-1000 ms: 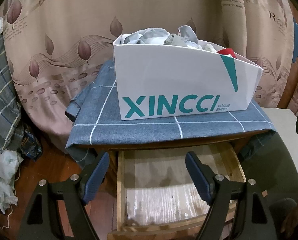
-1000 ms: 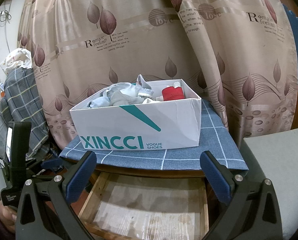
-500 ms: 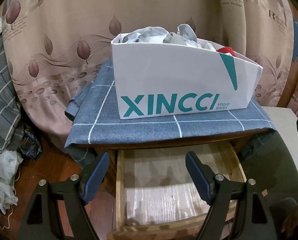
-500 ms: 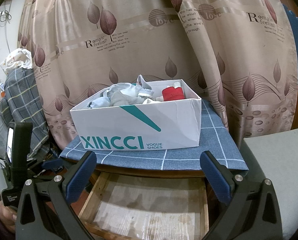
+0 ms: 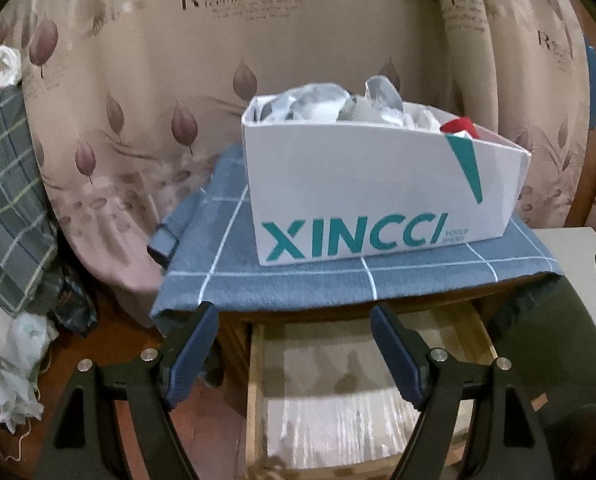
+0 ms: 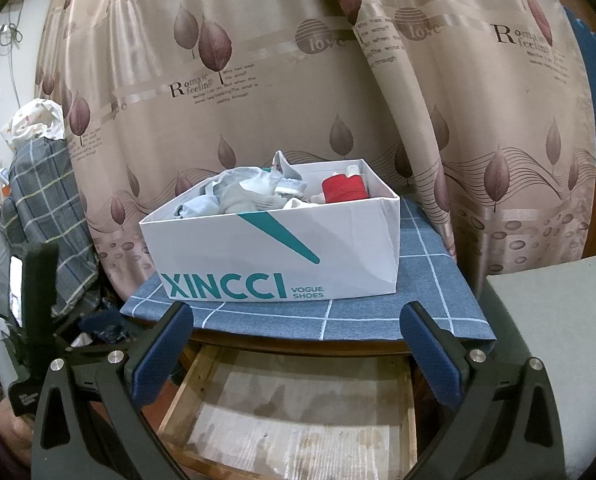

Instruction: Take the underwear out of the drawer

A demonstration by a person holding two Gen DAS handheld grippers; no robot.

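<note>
i am looking along both sets of fingers at a small wooden stand. my left gripper [image 5: 294, 344] is hanging over the drawer [image 5: 361, 396] with its fingers wide apart, and nothing is sitting between them. my right gripper [image 6: 296, 354] is hanging over the same drawer [image 6: 294, 412] too, fingers spread wide and holding nothing.

the drawer is sticking out under the top of the stand. i am seeing only its pale bottom and wooden sides, with no clothes lying in the part that shows.

a blue cloth [image 6: 417, 292] with white lines is covering the top of the stand. a white box [image 6: 274, 256] with green letters is sitting on the cloth. the underwear [image 6: 238, 196] is lying bunched up in the box, light blue and grey, poking above the rim. from the left view the pile [image 5: 321, 104] is showing just over the box [image 5: 361, 184] wall, and that view is looking a bit blurry. a red thing [image 6: 343, 188] is sitting in the box beside the pile, near the far right corner.

a tan curtain [image 6: 298, 80] with brown leaves is hanging behind the stand. a checked cloth [image 6: 46, 200] is draping over something on the left. a grey pad [image 6: 557, 340] is sitting to the right of the stand.
</note>
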